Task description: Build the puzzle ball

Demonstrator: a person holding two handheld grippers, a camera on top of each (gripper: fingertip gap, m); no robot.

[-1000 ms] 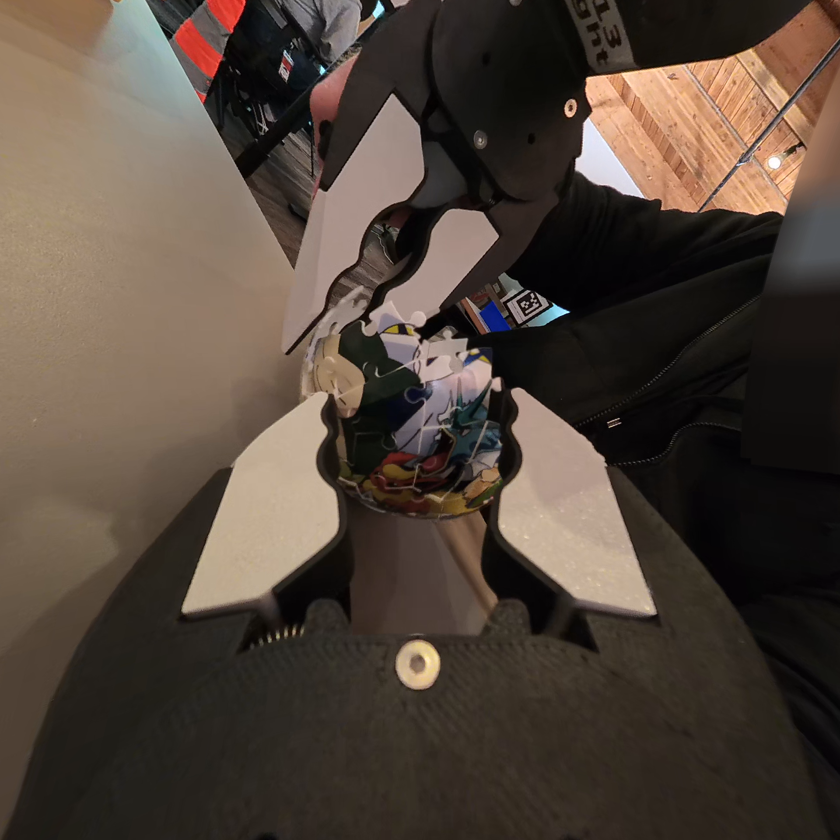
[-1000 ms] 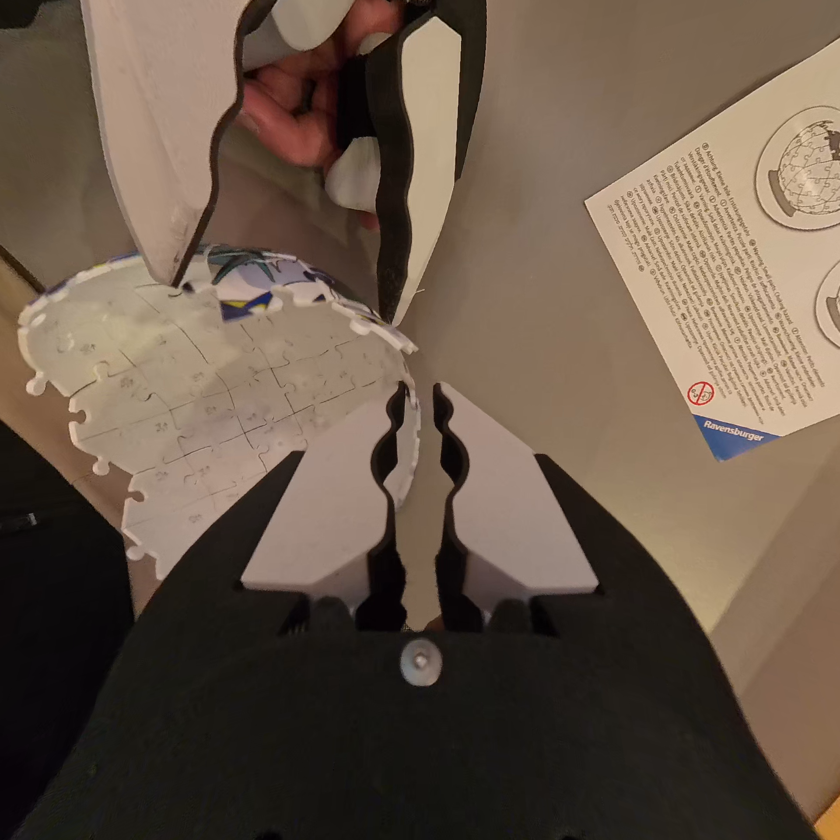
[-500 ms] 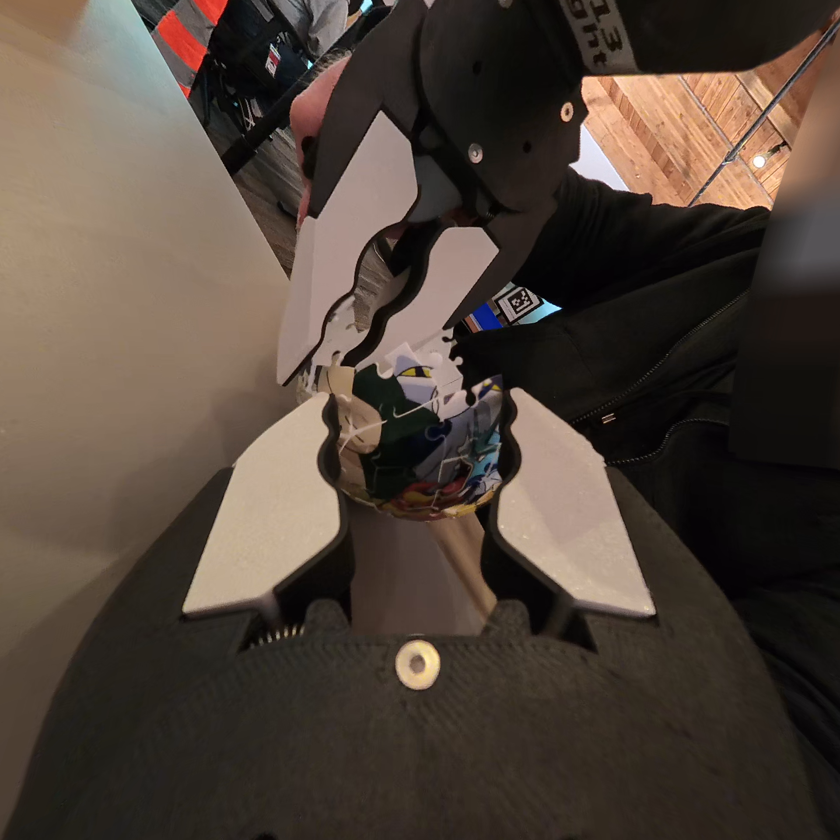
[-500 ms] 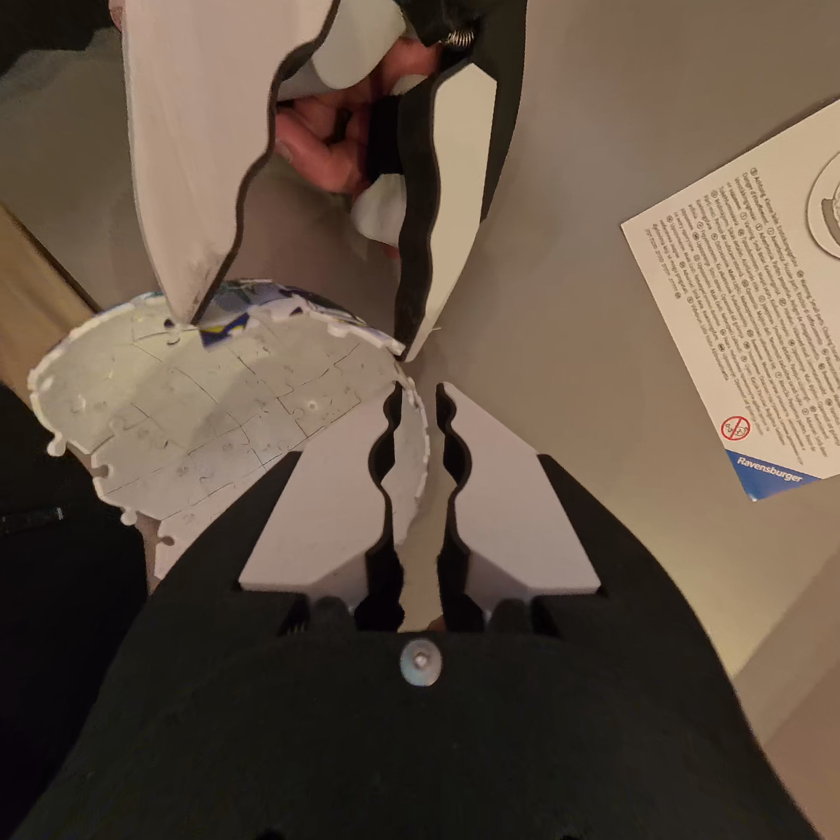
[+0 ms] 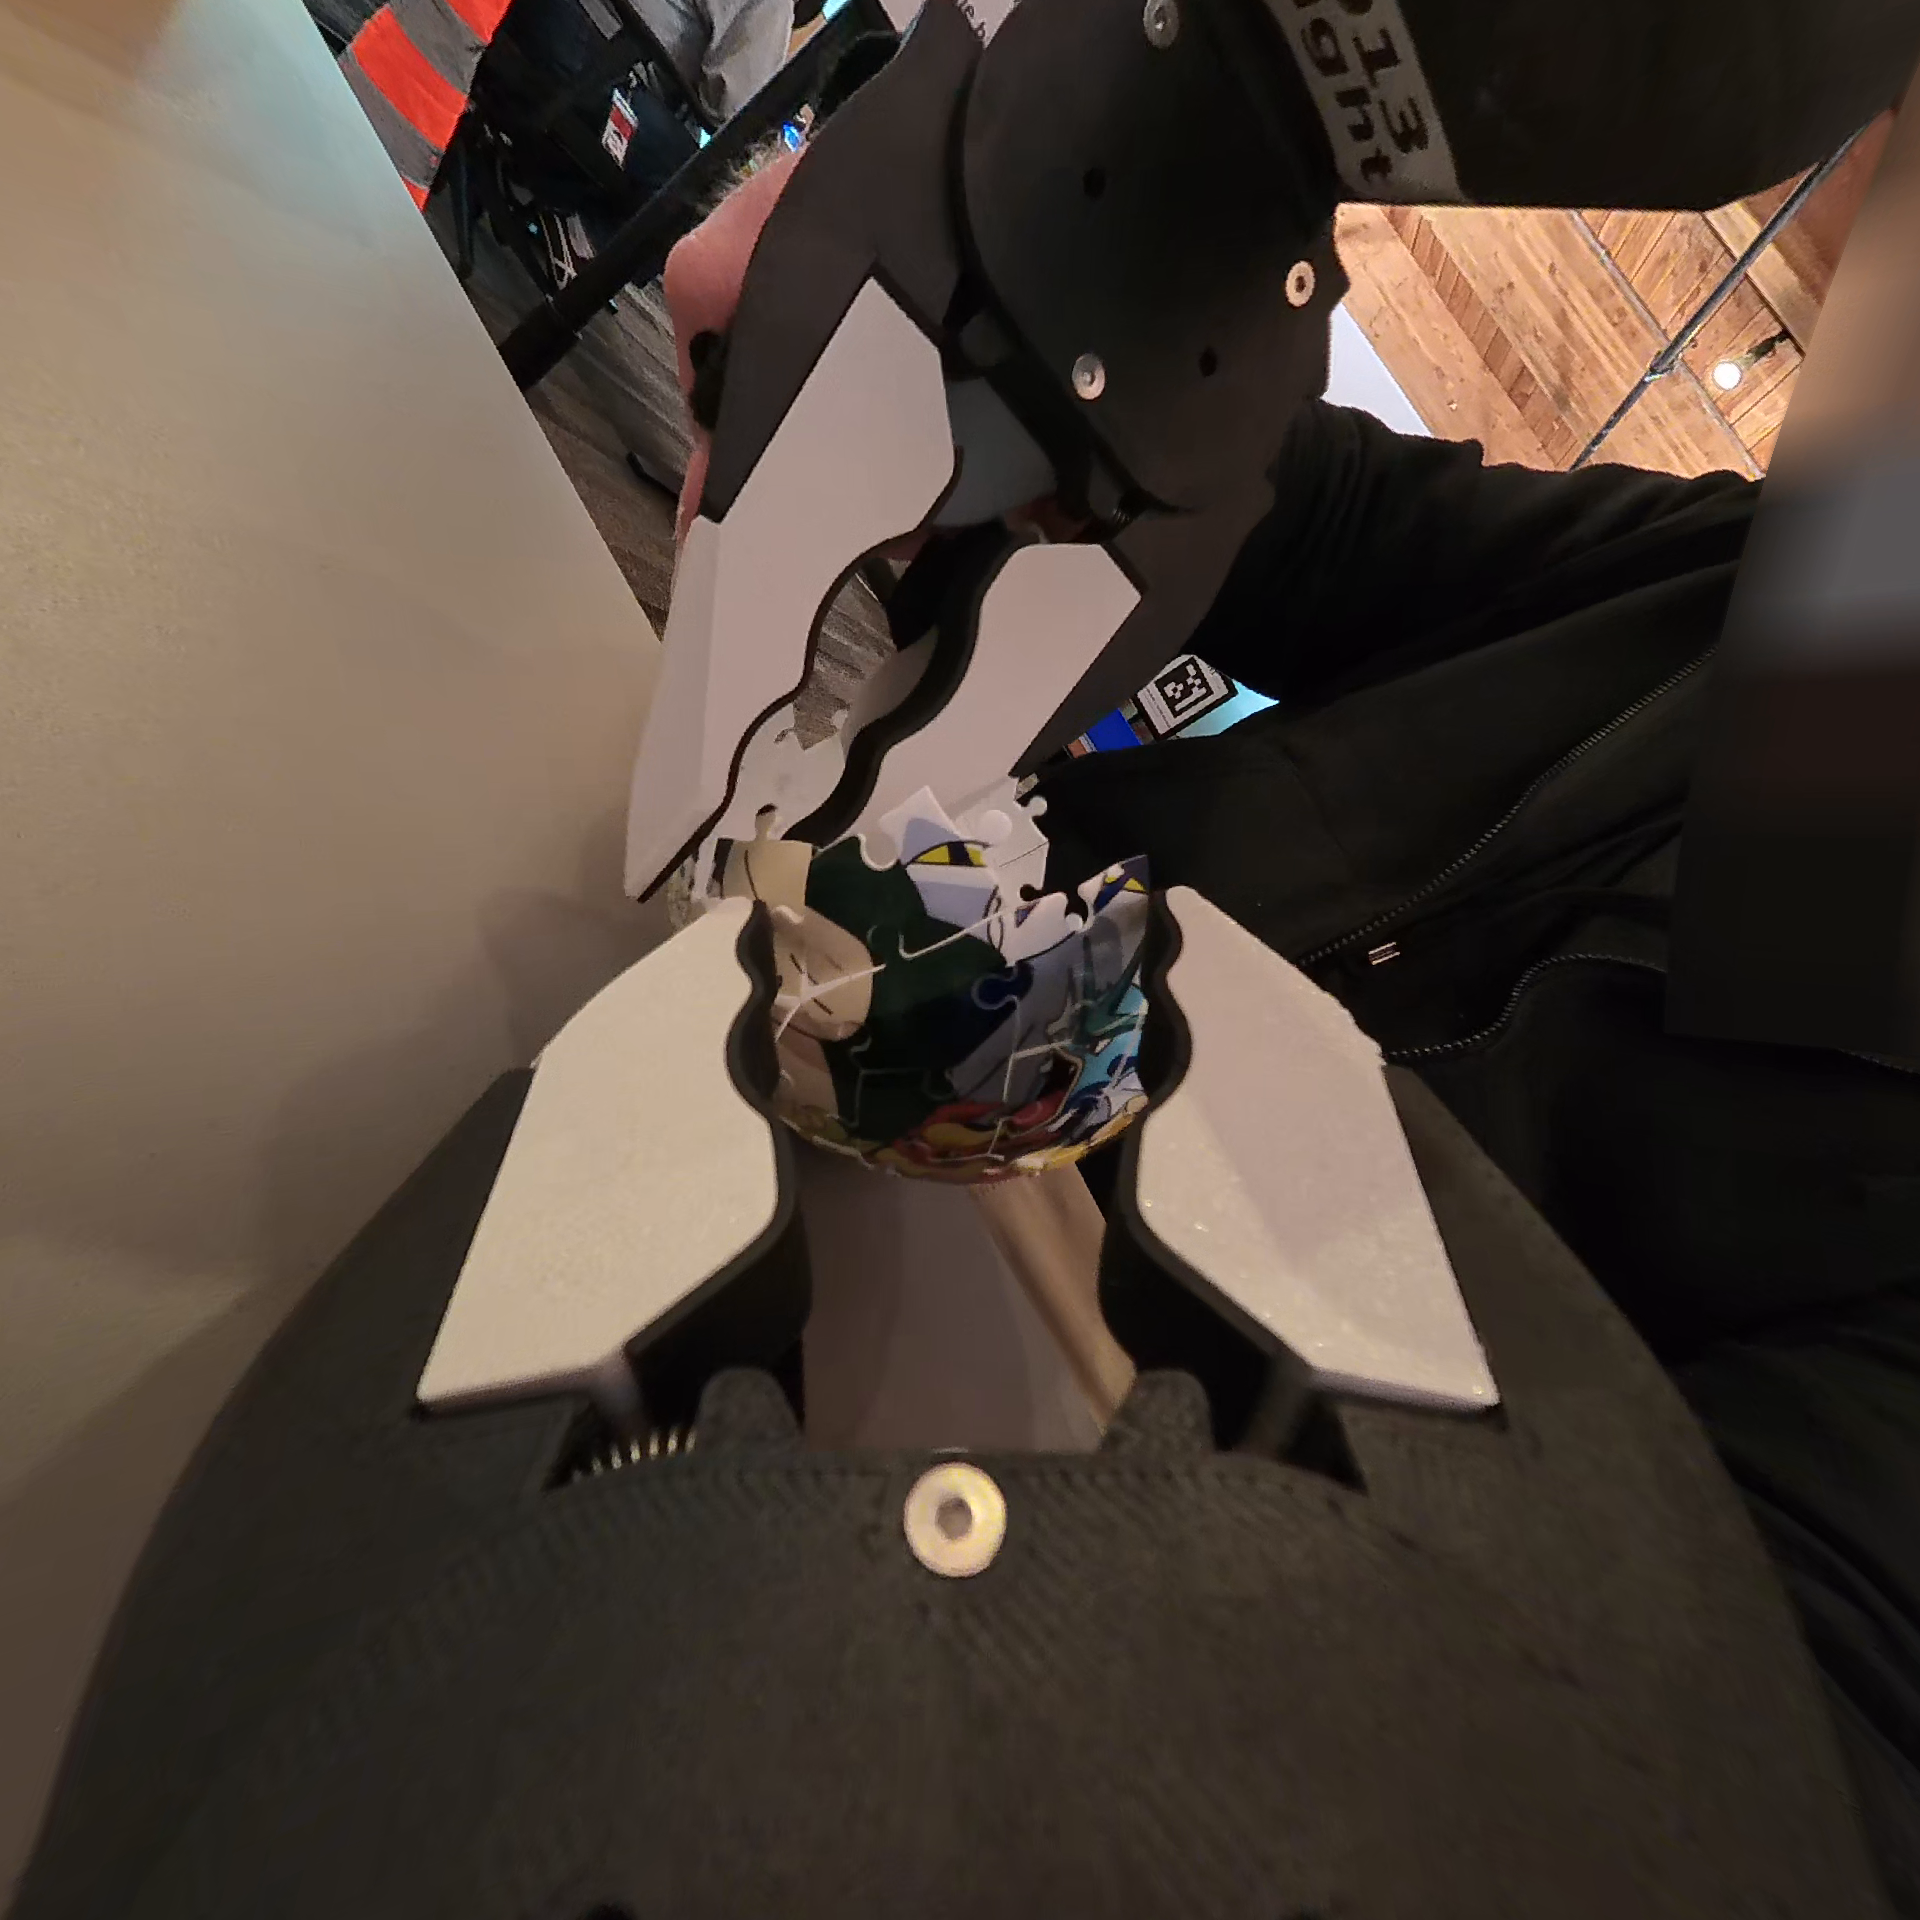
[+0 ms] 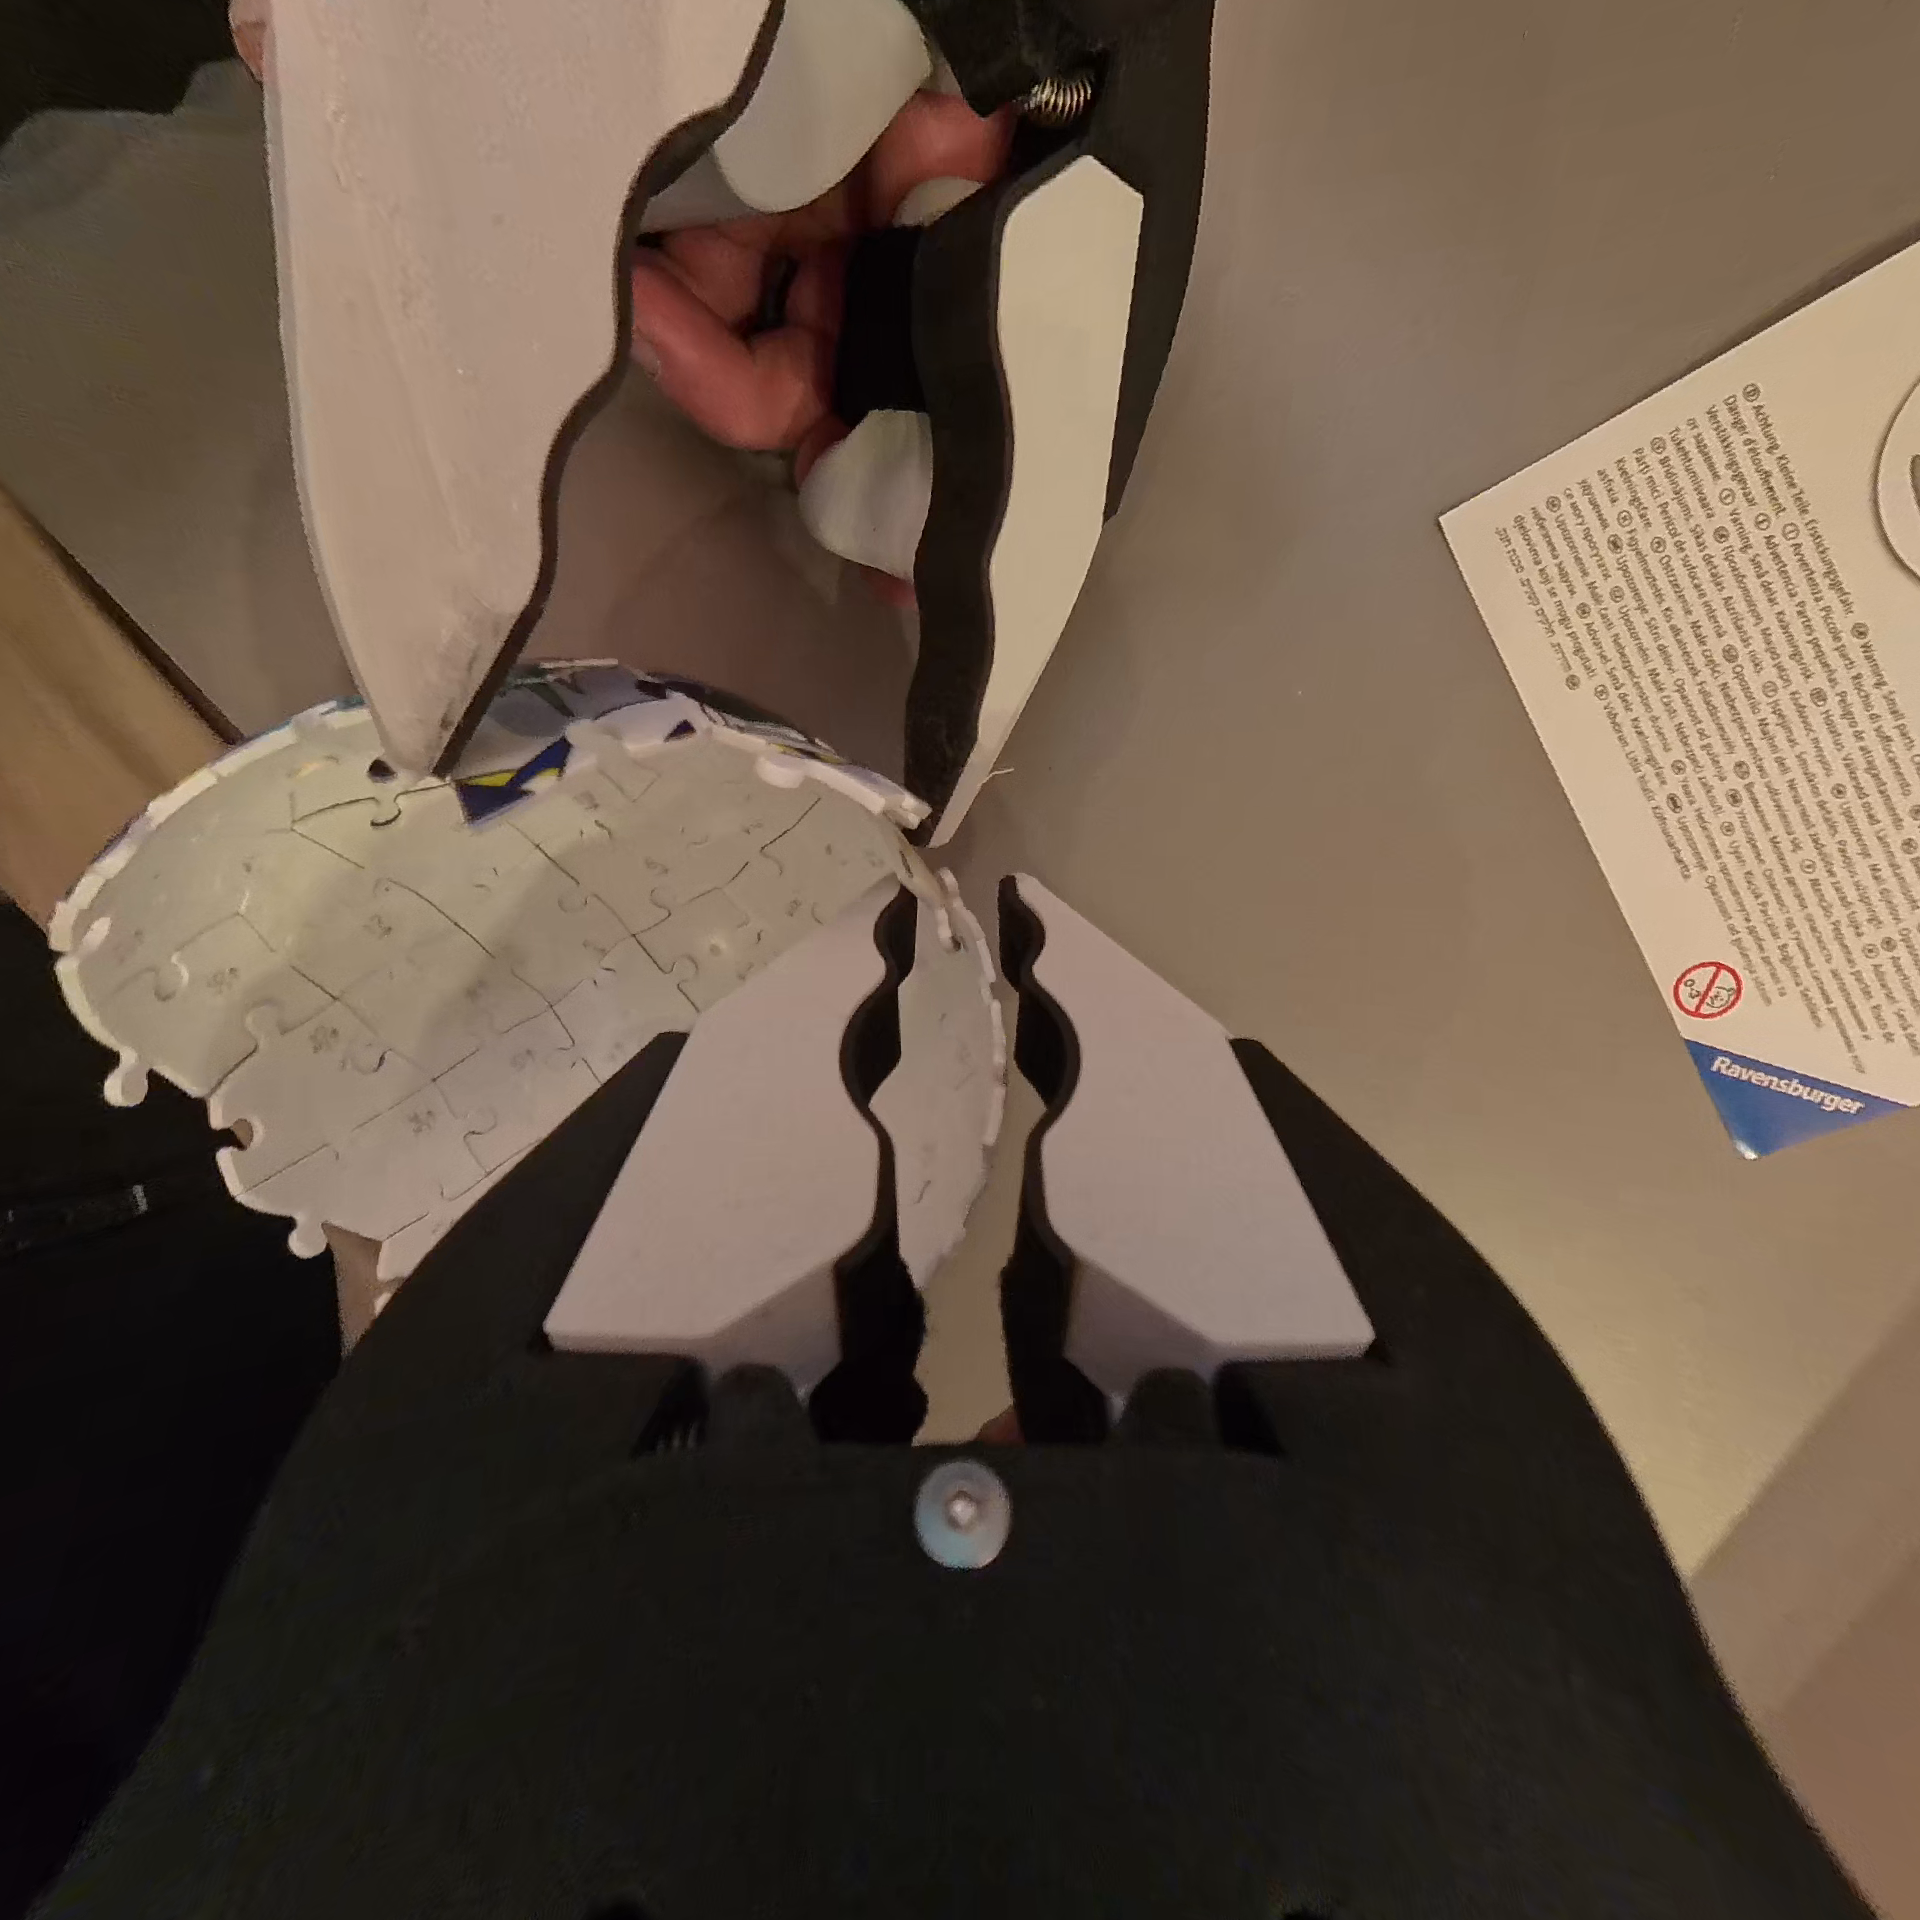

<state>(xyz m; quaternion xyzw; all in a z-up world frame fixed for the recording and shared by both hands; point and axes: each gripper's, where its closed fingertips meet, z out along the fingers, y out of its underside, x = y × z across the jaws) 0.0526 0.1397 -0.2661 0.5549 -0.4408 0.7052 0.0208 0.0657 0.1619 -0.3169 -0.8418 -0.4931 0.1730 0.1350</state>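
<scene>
- One half-built puzzle ball [image 5: 966,1029], an open bowl of joined pieces. My left wrist view shows the printed outside; my right wrist view shows the pale inside [image 6: 436,966] with small marks I cannot read.
- My left hand-held gripper [image 5: 961,925] clasps the ball, one finger on each side of the shell. Both fingers hide the ball's flanks, and its far rim is covered by the other tool.
- The ball hangs above the grey surface [image 5: 260,623] near its edge; whether it touches the surface I cannot tell.
- My right hand-held gripper [image 6: 961,904] is narrowly parted with the ball's rim running between its two fingers. Whether the pads actually pinch the rim is hard to make out.
- In my left wrist view the right hand-held gripper [image 5: 831,821] comes down from above, tips at the ball's upper edge; a loose-looking piece by the tips is too small to be sure of.
- A hand [image 6: 769,343] shows behind the left tool's fingers, mostly hidden; only a few fingers can be seen.
- One printed instruction sheet [image 6: 1714,748] lies flat on the surface to the right, cut off by the frame edge.
- A person's dark zipped jacket [image 5: 1507,831] fills the right of my left wrist view.
</scene>
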